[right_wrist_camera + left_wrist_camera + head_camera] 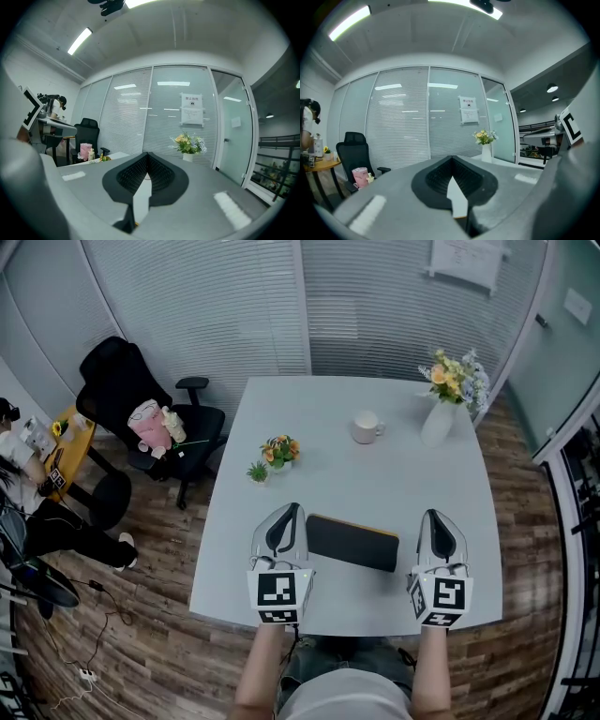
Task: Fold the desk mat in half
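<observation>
The desk mat [351, 542] lies flat near the front edge of the table [412, 474], a dark rectangle with a thin tan strip along its far edge. It sits between the two grippers, and nothing is holding it. I cannot tell whether it is already doubled over. The tan strip hints at an underside turned up, but that is only a guess.

The likeliest trouble from here is the mat skating on the smooth tabletop when a jaw tries to get under an edge. It could slide toward the person and off the front. A grip at only one corner could also leave the fold crooked. The mug [366, 427], the little flower pot [279, 451] and the vase [438, 421] stand well away, so a knock seems unlikely.

The left gripper [289, 512] rests just beside the mat's left end. The right gripper [434, 516] is a little apart from its right end. In each gripper's own view the jaws meet at the tips with nothing between them, so both would have to open before taking an edge.
</observation>
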The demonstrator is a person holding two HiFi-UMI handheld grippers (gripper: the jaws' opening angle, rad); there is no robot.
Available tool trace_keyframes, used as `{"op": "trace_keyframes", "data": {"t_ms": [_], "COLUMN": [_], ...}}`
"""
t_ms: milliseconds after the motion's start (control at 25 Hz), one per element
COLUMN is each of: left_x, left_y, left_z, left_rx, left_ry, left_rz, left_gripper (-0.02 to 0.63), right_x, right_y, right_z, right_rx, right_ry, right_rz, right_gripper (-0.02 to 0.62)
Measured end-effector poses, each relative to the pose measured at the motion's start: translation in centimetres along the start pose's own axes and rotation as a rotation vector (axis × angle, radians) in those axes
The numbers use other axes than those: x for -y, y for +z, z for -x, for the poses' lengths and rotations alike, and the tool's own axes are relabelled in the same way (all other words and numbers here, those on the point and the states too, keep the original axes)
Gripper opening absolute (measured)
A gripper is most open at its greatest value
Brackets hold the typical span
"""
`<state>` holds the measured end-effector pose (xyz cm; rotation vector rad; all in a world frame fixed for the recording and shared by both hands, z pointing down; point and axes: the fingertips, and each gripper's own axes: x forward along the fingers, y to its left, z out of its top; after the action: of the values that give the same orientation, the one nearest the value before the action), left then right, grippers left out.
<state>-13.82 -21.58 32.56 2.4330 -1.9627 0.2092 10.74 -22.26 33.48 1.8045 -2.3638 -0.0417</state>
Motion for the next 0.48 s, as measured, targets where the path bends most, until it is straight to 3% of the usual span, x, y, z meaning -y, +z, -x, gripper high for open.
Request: {"op": "trace_keyframes", "data": {"t_ms": [480], "left_x": [0.23], "left_y": [0.06], "left_z": [0.89], "left_rx": [0.003], "left_ry": [-0.004], "left_rz": [0.006], "left_gripper": [0.003], "right_x": [-0.05], "right_y": [-0.03], "right_z": [1.04], "right_rx": [0.000], "right_ry": [-0.013], "right_rz": [-0.005], "right_gripper": [0.023]}}
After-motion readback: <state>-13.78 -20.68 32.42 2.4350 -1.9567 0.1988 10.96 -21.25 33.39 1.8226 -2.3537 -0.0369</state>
